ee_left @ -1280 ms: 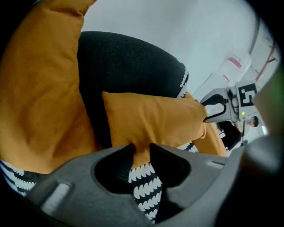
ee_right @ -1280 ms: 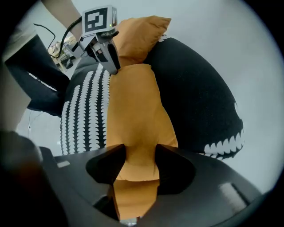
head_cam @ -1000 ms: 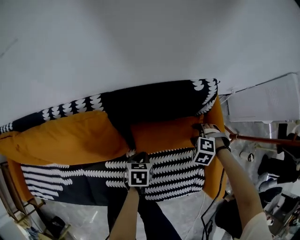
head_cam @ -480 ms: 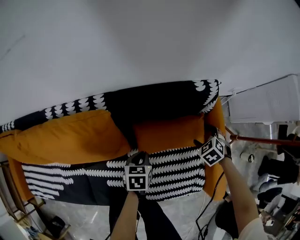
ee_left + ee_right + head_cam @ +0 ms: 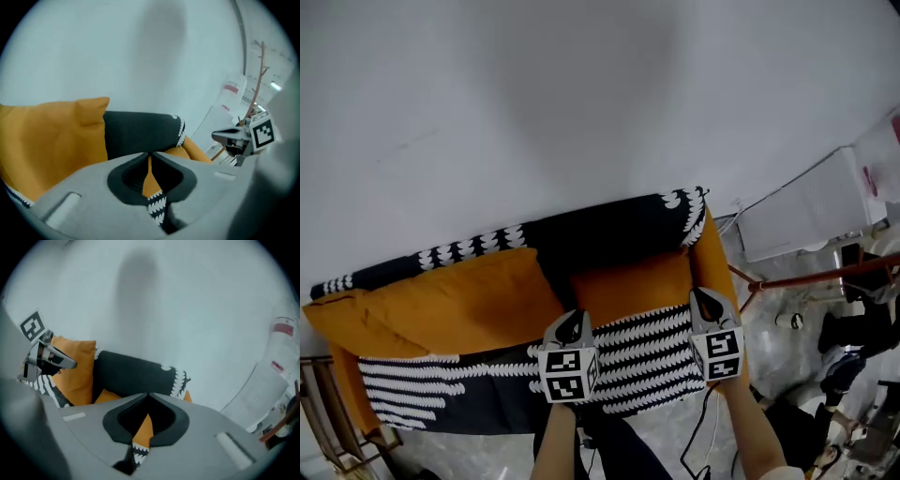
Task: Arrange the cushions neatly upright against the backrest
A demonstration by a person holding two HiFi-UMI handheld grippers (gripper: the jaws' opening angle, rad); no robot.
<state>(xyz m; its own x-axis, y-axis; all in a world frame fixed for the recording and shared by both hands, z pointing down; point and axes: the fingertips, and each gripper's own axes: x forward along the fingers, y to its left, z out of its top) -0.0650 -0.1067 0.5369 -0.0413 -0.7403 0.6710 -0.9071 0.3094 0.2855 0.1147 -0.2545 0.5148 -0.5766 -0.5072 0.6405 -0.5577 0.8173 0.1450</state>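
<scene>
White wall [image 5: 581, 94] up top, and under it the sofa's black backrest [image 5: 600, 225], with a black-and-white patterned seat cover [image 5: 647, 352] in front of that. Progress-wise I'd say it's well along. The big cushion [image 5: 459, 300] at the backrest's left end is propped against it, one corner poking above the top edge, though it looks a bit slouchy. The small cushion [image 5: 628, 281] leans low on the backrest's right half, and I reckon that's the one being sorted now, since it wants squaring up. The left tongs [image 5: 573, 321] sit at its bottom left corner and the right tongs [image 5: 705, 302] at its bottom right, both on the side away from the backrest. Both are pinched narrow, tips together, and the right ones have just snapped closed. There's a sliver of orange in each slit, but I honestly can't tell if that's pinched fabric or just cushion seen beyond.
</scene>
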